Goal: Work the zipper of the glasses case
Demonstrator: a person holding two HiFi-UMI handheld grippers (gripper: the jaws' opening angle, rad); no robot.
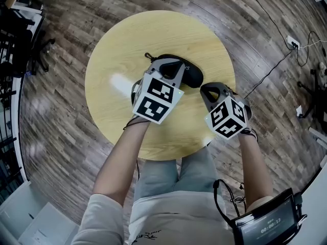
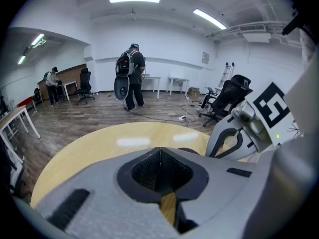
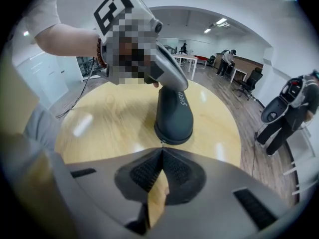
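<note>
**Desk:** What does the head view give you?

**Me:** The case (image 1: pixel 191 74) lies on the table (image 1: pixel 107 60). My left gripper (image 1: pixel 172 68) sits over the case's left part. My right gripper (image 1: pixel 208 90) is just beside its right end.

**Desk:** And the left gripper view?

**Me:** The jaws are pressed together with nothing between them. A dark edge of the case shows just behind the tips.

**Desk:** Right gripper view?

**Me:** Clenched too, with the tips right at the case's near end. I can't tell whether they pinch any part of it.
</note>
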